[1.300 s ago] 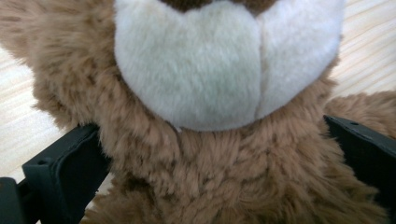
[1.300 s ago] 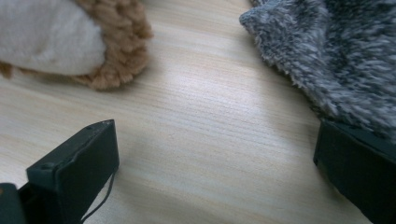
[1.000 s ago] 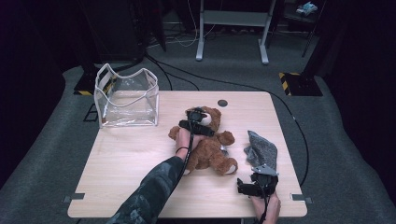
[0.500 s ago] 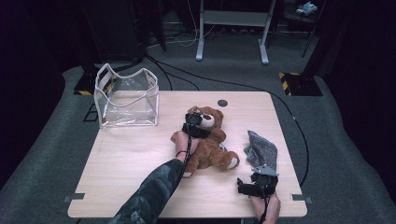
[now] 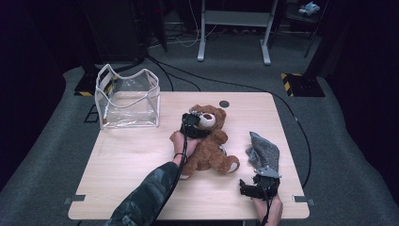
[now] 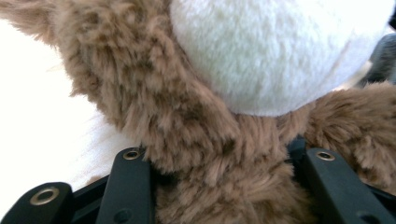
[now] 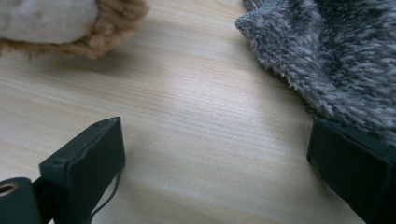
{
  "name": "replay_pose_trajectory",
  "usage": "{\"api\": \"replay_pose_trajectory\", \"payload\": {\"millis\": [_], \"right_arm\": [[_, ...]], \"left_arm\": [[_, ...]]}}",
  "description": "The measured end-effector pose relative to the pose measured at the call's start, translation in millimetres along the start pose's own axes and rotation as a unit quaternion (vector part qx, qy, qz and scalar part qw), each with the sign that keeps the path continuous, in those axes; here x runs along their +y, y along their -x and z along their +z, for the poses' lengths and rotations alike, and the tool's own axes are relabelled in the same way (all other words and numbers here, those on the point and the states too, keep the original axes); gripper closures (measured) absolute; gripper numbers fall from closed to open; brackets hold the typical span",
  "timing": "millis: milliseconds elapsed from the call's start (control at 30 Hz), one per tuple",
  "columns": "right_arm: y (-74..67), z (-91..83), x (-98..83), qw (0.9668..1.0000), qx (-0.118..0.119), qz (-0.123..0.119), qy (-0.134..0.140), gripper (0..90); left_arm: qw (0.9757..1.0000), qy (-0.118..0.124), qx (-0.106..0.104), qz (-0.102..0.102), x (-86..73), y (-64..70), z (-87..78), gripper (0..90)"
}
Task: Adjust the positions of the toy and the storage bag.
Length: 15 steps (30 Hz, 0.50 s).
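Note:
A brown teddy bear (image 5: 211,148) lies on its back in the middle of the wooden table (image 5: 131,160). My left gripper (image 5: 192,123) is at its neck, just below the white muzzle. In the left gripper view the jaws (image 6: 226,156) have just been closing and now press into the fur of the bear (image 6: 154,93) from both sides. My right gripper (image 5: 256,181) rests near the table's front right edge, open. Bare wood lies between its jaws (image 7: 217,128), a grey fleece cloth (image 7: 336,56) drapes onto the right jaw, and the bear's foot (image 7: 51,23) lies farther off.
A clear plastic bag (image 5: 129,101) with white trim stands open at the table's back left. The grey fleece cloth (image 5: 263,150) lies right of the bear. A small dark disc (image 5: 224,103) sits near the back edge. Cables run over the floor behind.
The left gripper's jaws have closed around the bear's neck, and the bear has shifted slightly with the hand. The right gripper has stayed where it was.

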State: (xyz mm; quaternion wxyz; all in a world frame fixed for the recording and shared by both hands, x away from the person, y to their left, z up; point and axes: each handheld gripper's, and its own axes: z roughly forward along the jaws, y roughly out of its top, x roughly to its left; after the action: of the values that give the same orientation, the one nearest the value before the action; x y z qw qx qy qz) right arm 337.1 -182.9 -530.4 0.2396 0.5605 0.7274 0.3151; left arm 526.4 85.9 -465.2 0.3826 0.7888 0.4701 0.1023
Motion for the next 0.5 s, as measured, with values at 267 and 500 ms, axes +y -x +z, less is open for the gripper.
{"api": "replay_pose_trajectory", "payload": {"millis": [267,500], "right_arm": [[-0.2,-0.4,-0.1,1.0000,-0.002,0.002,-0.001,4.1],[0.3,-0.5,-0.3,1.0000,-0.002,-0.001,-0.002,4.3]], "left_arm": [[0.9995,0.029,-0.011,-0.002,2.0,-1.9,-16.9,55.0],[0.9984,0.055,-0.015,0.001,2.5,-7.4,-33.3,55.5]]}}
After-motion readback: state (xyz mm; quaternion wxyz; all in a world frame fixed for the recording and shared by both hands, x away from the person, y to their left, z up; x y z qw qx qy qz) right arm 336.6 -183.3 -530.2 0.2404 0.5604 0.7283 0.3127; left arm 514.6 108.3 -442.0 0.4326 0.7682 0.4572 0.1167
